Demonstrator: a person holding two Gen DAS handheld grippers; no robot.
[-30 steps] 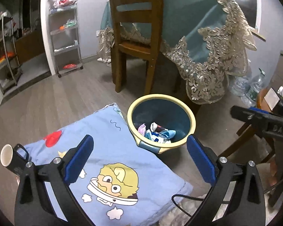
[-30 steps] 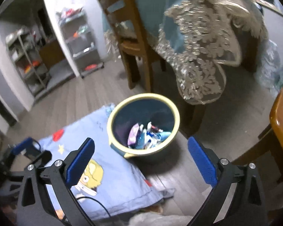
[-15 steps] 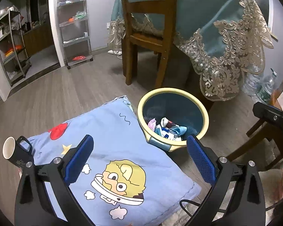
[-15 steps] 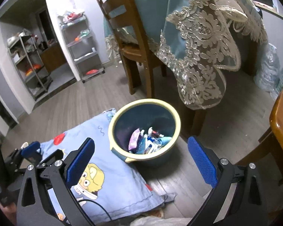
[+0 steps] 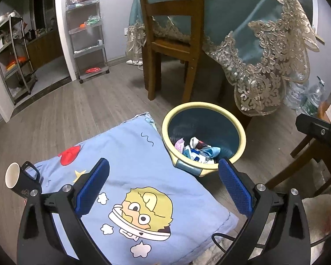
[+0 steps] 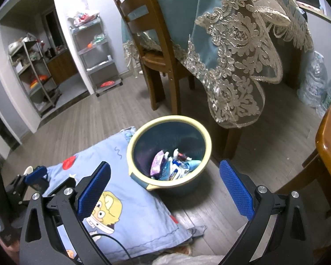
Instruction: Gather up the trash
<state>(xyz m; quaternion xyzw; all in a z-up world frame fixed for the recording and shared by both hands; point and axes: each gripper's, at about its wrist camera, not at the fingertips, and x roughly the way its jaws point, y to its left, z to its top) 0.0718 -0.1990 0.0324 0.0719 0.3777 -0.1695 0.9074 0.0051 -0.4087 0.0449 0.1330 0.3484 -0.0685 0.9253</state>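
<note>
**Both tools empty over the bin; trash appears collected**

Crumpled wrappers and paper scraps (image 6: 173, 166), mixed purple, white and blue, lie piled at the bottom of the round blue plastic bin with a pale yellow rim (image 6: 204, 132). The bin stands on the grey wood-plank floor (image 5: 81, 110), touching the far right edge of a light blue cartoon-print cushion (image 5: 130, 172).

Left tool (image 5: 163, 185): jaws spread wide, nothing between the blue pads, held above the cushion's near part with the bin just beyond its right finger. Right tool (image 6: 164, 186): jaws likewise wide apart and empty, held above the near rim of the bin.

No loose trash visible on the cushion or on the floor around the bin in either view. Judgement: the drop-off step looks finished, and the task is at or near its end. Next move, if any, calls for scanning outside the present field for leftover pieces; otherwise both tools can rest.

Surroundings: a black mug with a white interior (image 5: 18, 180) lies tipped at the cushion's near left corner; I take it for crockery, not trash. Beyond the bin, a brown wooden chair (image 5: 172, 39) stands tucked at a table under a teal cloth with beige lace trim (image 5: 262, 44). Grey wire shelving (image 5: 88, 37) sits far left by the wall.
</note>
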